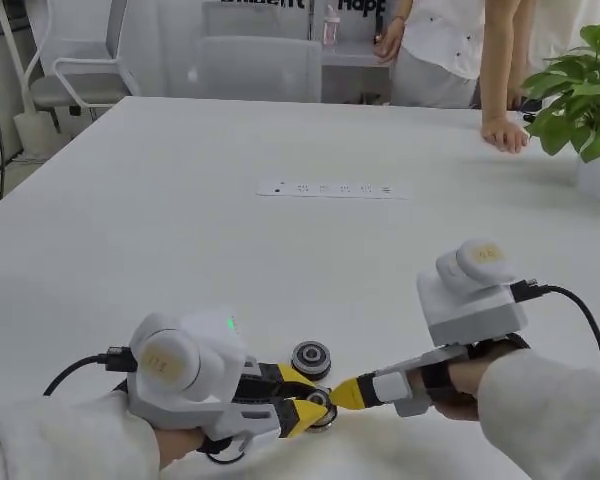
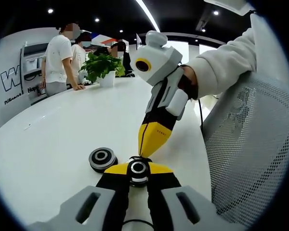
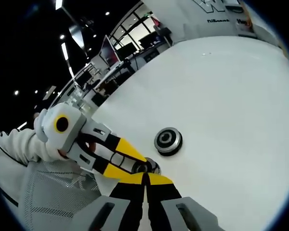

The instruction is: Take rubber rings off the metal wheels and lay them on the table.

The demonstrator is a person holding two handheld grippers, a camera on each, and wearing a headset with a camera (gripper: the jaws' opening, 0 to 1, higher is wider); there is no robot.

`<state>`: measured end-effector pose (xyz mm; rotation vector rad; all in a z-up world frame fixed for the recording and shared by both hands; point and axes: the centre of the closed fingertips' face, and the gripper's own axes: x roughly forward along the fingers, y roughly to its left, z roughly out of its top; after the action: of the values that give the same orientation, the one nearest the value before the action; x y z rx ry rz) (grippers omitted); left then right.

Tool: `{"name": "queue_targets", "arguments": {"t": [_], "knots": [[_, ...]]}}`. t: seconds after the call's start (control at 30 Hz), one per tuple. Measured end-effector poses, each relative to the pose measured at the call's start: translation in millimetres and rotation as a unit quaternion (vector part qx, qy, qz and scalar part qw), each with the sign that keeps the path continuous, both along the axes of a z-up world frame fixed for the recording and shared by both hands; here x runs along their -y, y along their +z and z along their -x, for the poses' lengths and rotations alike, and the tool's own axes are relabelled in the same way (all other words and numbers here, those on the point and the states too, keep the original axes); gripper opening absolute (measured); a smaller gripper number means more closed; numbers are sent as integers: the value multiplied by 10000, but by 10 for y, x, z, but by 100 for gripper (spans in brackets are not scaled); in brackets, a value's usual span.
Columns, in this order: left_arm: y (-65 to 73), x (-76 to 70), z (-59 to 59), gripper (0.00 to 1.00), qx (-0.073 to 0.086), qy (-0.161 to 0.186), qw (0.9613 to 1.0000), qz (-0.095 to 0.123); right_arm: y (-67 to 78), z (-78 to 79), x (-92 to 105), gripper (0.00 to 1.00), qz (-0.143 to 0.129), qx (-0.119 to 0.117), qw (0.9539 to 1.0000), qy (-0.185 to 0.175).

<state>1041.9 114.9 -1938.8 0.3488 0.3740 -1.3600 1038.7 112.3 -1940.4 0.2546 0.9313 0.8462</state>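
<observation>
The left tool [image 2: 137, 169] was clamped on a small metal wheel [image 3: 150, 167] near the front edge of the white desk [image 1: 280, 250]. The right tool [image 3: 144, 178], yellow jaws together, touched that wheel's rim with its pointed tip; whether it pinched the rubber ring could not be told. A second wheel [image 1: 311, 357] lay flat just beside them. A sideways pull could twist the smooth, round wheel out of the clamp, and a stretched ring might snap back. The wheels had shiny silver hubs and matte black bands, and the desk was smooth.

White sleeves [image 1: 552, 405], yellow-tipped white tools [image 1: 315, 402]
</observation>
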Motion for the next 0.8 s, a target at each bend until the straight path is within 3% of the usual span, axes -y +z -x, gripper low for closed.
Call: {"name": "queue_targets", "arguments": {"t": [0.8], "knots": [[1,-6,-7,8,-5,13,10000,5,62,8,-77,0,-210,71,9997,78]]}}
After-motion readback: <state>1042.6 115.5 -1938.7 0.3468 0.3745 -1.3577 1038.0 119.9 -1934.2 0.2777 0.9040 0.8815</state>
